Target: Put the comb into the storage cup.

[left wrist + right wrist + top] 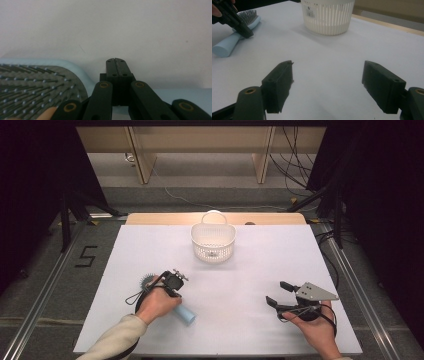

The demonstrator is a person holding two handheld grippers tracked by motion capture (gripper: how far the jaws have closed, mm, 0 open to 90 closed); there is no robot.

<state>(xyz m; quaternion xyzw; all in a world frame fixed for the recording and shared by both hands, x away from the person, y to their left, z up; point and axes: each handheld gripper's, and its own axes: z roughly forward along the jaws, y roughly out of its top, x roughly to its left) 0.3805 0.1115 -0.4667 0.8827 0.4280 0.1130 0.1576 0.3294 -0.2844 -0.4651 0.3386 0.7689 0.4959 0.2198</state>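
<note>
The light blue hairbrush (pixel 165 296) lies flat near the front left of the white table (pixel 240 270), well apart from the white basket (pixel 213 242) at the far middle. The left gripper (pixel 116 60) sits over its neck with jaws pressed together, holding nothing. The right gripper (pixel 327 86) rests off to the side, jaws spread wide and empty. Nothing looks lifted or placed yet, so I'd say grasping and moving the brush remain.
</note>
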